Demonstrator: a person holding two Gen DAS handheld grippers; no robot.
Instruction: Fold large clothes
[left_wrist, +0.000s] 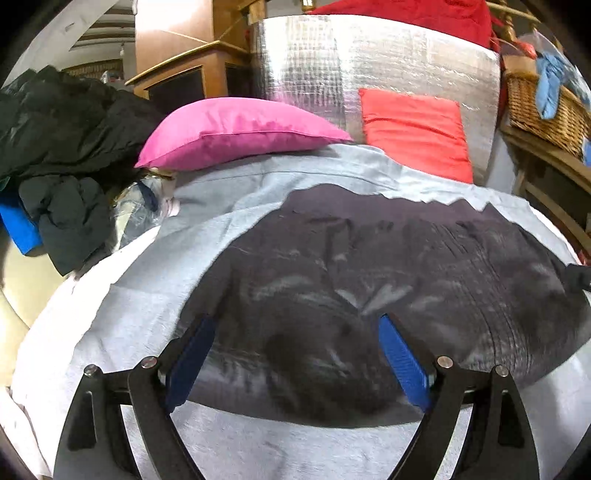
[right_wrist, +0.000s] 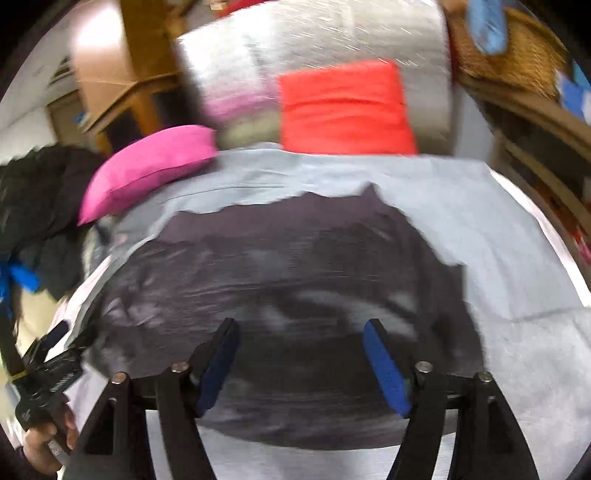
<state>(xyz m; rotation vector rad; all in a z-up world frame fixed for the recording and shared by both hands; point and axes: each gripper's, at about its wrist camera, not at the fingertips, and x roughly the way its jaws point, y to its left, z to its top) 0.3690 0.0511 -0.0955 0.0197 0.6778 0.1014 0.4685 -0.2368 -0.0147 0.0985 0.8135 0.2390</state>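
The left gripper (left_wrist: 295, 354) and right gripper (right_wrist: 299, 363), low in each frame, stand wide apart and empty above the dark garment (left_wrist: 369, 277). It lies flat in mid-frame on the grey sheet (left_wrist: 147, 295), probably for folding; the pink cushion (left_wrist: 236, 129) sits beyond, upper left.

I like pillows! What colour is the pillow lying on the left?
Bright pink pillow; the left wrist view shows it most sharply.
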